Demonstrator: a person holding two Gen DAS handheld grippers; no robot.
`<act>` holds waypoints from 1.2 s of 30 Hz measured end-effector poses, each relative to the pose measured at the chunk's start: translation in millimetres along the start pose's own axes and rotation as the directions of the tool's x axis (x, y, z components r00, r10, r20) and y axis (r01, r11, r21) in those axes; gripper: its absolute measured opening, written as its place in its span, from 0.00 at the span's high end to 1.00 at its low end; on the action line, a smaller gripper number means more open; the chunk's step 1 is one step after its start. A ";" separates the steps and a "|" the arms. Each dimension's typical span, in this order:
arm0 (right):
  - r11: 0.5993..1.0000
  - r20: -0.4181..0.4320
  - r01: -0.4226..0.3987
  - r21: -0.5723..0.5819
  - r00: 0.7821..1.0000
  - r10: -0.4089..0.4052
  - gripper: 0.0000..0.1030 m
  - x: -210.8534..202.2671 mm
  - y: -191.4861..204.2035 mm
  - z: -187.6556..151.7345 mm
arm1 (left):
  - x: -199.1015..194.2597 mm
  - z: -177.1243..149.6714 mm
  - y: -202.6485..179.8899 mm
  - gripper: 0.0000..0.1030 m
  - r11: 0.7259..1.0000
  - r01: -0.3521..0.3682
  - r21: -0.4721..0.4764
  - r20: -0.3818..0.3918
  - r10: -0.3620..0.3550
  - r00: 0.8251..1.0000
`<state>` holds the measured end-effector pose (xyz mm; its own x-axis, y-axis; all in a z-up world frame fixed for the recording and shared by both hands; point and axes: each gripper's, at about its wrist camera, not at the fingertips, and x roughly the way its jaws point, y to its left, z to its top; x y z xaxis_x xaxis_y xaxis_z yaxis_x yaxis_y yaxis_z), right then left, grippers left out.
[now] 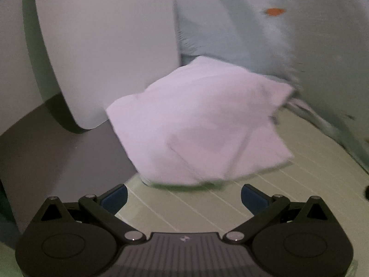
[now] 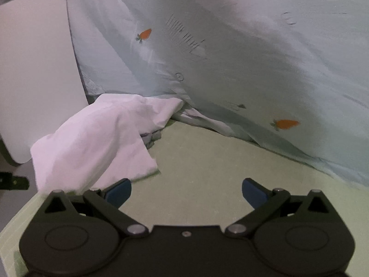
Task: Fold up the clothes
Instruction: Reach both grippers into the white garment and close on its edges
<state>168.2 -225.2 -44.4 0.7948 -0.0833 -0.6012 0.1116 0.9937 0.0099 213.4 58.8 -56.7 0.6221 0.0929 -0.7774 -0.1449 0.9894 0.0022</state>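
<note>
Nearest the lens, the left hand-held gripper (image 1: 184, 198) is hanging wide apart with nothing between its blue pads, and the right hand-held gripper (image 2: 186, 192) is likewise spread wide and empty. Both are hovering over a pale green mat (image 2: 207, 161) that is covering the surface; I cannot tell whether it is a bed or a tabletop beneath. Just ahead, a white garment (image 1: 200, 124) is lying in a loose, rumpled bundle at the mat's left edge, partly doubled over but not squared, so the folding is looking only partly done: edges need aligning and flattening. Behind it, a light blue sheet with carrot prints (image 2: 230, 57) is draping down and crowding the garment's far side, while a white rounded panel (image 1: 103, 46) is standing at the left, limiting room.
</note>
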 end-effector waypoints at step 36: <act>0.969 -0.032 -0.231 0.091 0.971 0.235 0.97 332.9 49.9 116.1 | 217.1 96.6 94.7 0.96 0.921 -0.289 -0.260 -0.034 0.290 0.956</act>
<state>507.6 -212.1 -151.2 0.7795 0.1550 -0.6070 -0.0215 0.9750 0.2213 409.0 183.4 -164.5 0.5270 0.3720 -0.7641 -0.5134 0.8559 0.0626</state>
